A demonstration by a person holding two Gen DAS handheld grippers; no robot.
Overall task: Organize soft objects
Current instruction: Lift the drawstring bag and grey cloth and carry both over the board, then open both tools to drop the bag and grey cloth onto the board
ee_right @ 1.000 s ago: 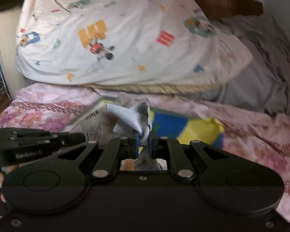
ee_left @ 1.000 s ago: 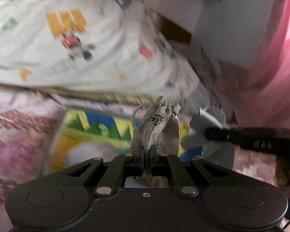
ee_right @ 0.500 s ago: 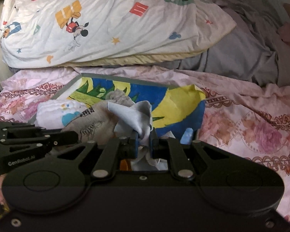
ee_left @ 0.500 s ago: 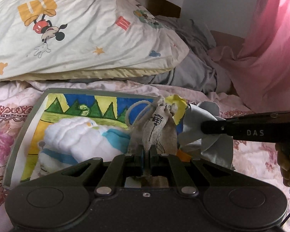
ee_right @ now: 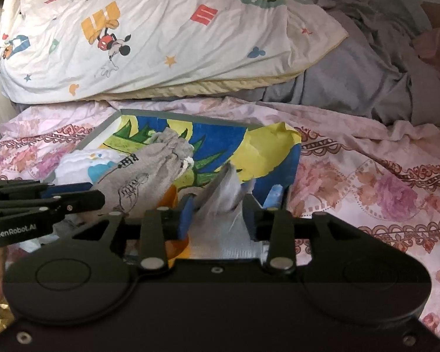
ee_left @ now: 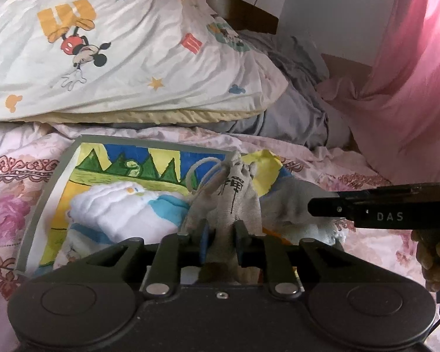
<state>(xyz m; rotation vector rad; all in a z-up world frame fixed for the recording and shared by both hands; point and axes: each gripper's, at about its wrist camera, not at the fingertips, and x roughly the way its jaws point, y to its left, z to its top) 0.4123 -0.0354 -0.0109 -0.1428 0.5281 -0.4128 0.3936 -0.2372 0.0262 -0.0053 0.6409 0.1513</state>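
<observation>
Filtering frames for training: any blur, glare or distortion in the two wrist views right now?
Left wrist view: mostly sharp, print on the grey drawstring pouch legible; fisheye bows the colourful box rim; pink curtain brightly lit, no hard glare. Right wrist view: background sharp, but the light grey cloth between the right gripper's fingers is smeared; corners vignetted dark.

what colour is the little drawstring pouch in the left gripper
Beige-grey with black printed characters; the drawstring pouch shows best in the left wrist view.
</observation>
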